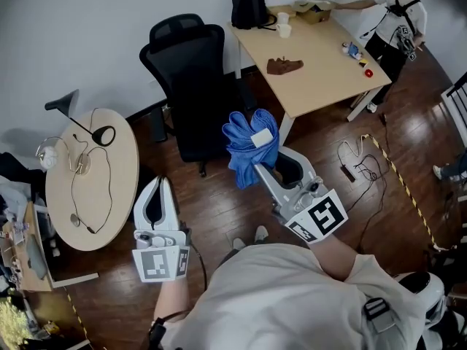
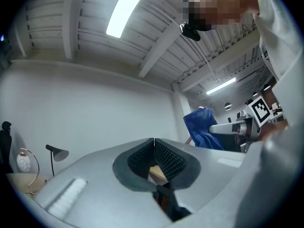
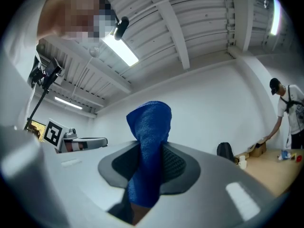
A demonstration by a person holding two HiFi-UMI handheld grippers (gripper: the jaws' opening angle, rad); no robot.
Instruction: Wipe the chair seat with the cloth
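A black office chair (image 1: 191, 79) stands by the white wall, its seat (image 1: 201, 138) bare. My right gripper (image 1: 257, 168) points up and away, shut on a bunched blue cloth (image 1: 250, 146) with a white tag; the cloth (image 3: 148, 151) rises from between the jaws in the right gripper view. My left gripper (image 1: 158, 183) is held lower left of the chair, pointing up, jaws shut with nothing between them (image 2: 154, 148). From the left gripper view the cloth (image 2: 203, 129) shows off to the right.
A round wooden table (image 1: 93, 177) with a black lamp (image 1: 69, 108) and cables is at the left. A rectangular desk (image 1: 314, 53) with a black backpack (image 1: 249, 6), cup and brown rag stands behind the chair. A person (image 1: 394, 17) stands at its far end. Cables lie on the floor at right.
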